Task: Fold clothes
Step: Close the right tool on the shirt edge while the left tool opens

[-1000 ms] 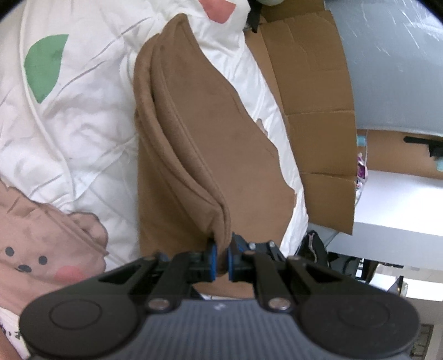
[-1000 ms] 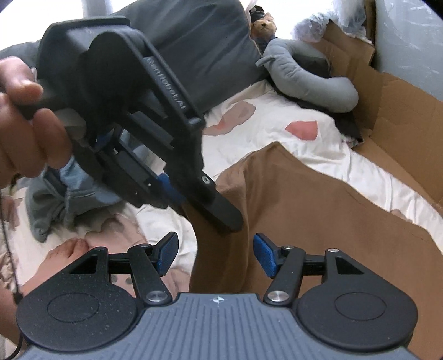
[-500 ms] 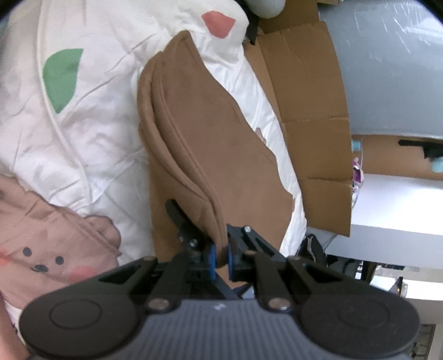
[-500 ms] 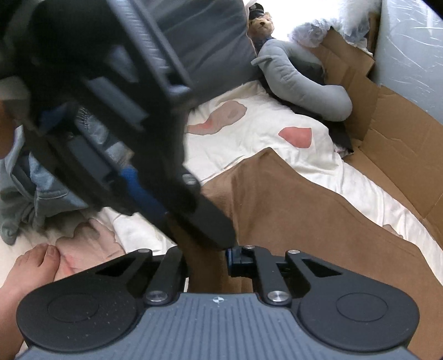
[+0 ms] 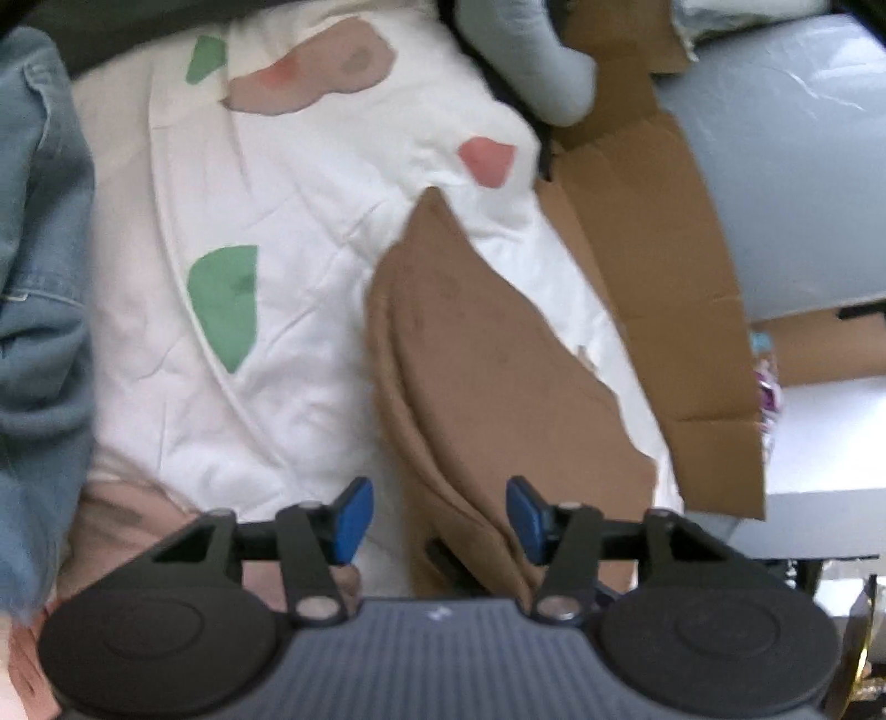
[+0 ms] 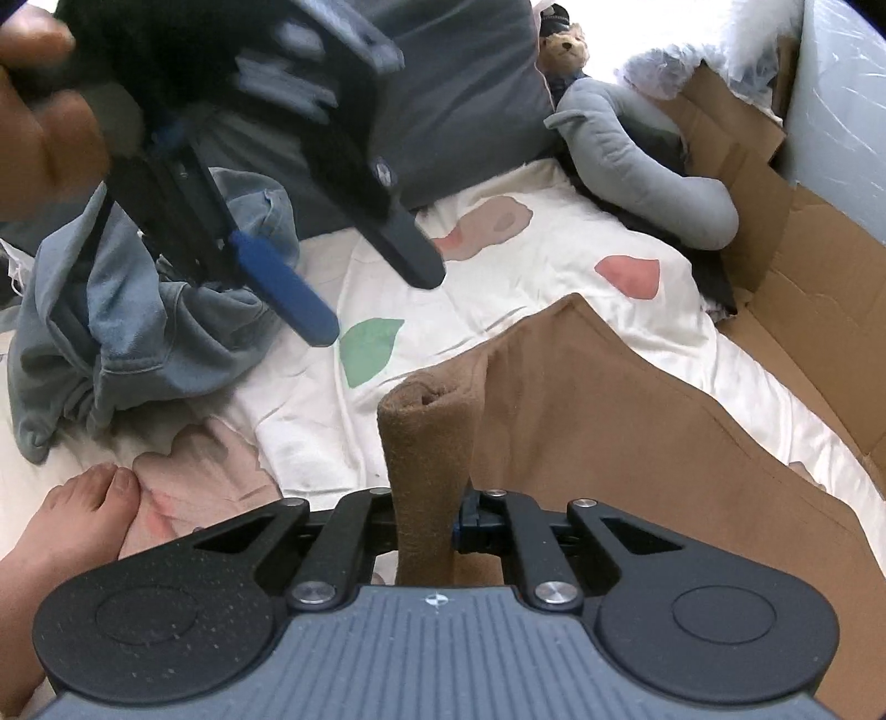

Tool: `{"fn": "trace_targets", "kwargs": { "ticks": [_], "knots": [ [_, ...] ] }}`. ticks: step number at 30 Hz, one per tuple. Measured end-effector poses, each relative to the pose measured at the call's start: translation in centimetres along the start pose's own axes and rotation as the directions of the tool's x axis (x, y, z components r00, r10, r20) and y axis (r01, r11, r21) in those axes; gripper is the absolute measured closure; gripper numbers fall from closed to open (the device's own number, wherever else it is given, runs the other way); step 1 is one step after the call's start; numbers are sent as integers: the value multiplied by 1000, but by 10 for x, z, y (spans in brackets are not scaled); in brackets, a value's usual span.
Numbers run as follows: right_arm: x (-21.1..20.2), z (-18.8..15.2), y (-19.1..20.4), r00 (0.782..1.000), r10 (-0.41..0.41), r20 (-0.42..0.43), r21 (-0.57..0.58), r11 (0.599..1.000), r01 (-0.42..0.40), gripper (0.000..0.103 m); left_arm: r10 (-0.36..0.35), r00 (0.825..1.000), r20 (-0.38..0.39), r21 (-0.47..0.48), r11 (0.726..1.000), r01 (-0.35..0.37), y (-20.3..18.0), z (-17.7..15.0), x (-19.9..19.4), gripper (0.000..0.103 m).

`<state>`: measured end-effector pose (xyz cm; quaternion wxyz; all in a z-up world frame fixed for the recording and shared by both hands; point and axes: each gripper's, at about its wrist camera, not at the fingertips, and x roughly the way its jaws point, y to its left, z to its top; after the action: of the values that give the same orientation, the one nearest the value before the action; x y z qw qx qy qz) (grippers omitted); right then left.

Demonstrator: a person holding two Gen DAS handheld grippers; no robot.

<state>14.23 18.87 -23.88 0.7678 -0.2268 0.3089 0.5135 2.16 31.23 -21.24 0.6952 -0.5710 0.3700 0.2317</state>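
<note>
A brown garment [image 5: 487, 360] lies folded lengthwise on the patterned white bed sheet [image 5: 288, 343]. My left gripper [image 5: 439, 518] hangs over the garment's near end. Its jaws are opening, and the blue pads [image 5: 351, 520] stand clear of the cloth on either side. The right wrist view shows this left gripper [image 6: 376, 304] raised at the upper left, held by a hand. My right gripper [image 6: 426, 526] is closing on a rolled corner of the brown garment [image 6: 426, 443], and its pads pinch that cloth and hold it upright.
A crumpled denim garment [image 6: 138, 332] lies at the left on the bed. A grey pillow [image 6: 454, 94], a grey plush toy [image 6: 637, 160] and a small teddy bear [image 6: 565, 44] are at the back. Cardboard [image 6: 803, 266] lines the right side. A bare foot [image 6: 72, 509] rests at the near left.
The left gripper has let go of the brown fold, opened and drawn back up and to the left. The right gripper has shut on that same corner.
</note>
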Motion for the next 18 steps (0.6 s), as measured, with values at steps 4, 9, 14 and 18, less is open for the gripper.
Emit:
{"fn": "trace_targets", "kwargs": {
  "ticks": [4, 9, 14, 18],
  "knots": [
    [0, 0, 2, 1000, 6, 0, -4, 1000, -6, 96, 16, 1000, -4, -4, 1000, -16, 9, 12, 21, 41],
    [1, -1, 2, 1000, 6, -2, -7, 1000, -6, 96, 33, 999, 1, 27, 999, -33, 15, 23, 38, 36],
    [2, -2, 1, 1000, 9, -8, -1, 1000, -9, 96, 11, 1000, 8, 42, 999, -11, 21, 32, 55, 35],
    [2, -4, 1, 1000, 14, -13, 6, 1000, -14, 96, 17, 998, 59, 89, 996, -23, 24, 38, 69, 35]
  ]
}}
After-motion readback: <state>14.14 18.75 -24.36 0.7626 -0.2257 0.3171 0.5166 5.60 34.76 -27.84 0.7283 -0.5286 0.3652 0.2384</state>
